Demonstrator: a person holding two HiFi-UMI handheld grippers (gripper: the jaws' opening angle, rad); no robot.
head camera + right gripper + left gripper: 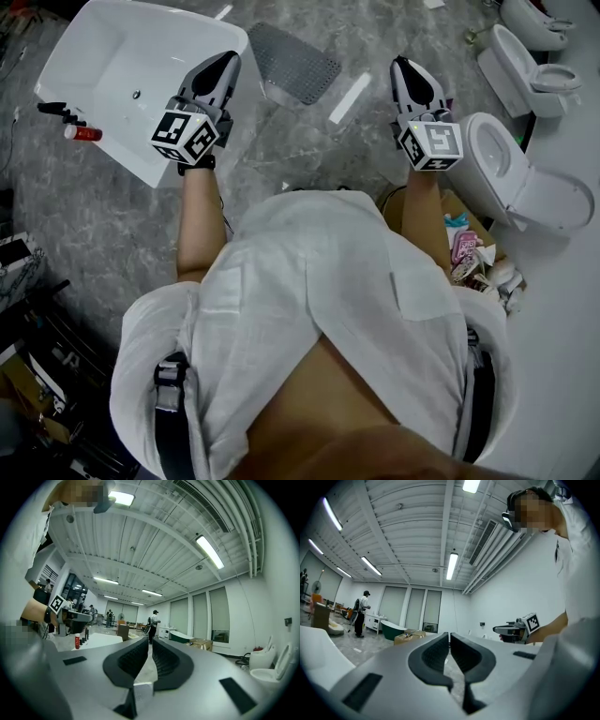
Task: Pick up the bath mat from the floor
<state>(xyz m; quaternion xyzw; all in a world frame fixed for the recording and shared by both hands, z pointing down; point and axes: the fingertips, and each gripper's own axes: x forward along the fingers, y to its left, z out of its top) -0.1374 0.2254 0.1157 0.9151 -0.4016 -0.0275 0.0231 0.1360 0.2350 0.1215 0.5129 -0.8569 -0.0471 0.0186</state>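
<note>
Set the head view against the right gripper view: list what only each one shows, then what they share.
Only the head view: the grey bath mat, lying flat on the floor beside the white bathtub with no gripper on it, and the person's white shirt.

Only the right gripper view: the right gripper seen along its jaws, which are shut together on nothing, the ceiling lights, and people standing far across the room.

Both: the left gripper, the red bottle and a white toilet.
</note>
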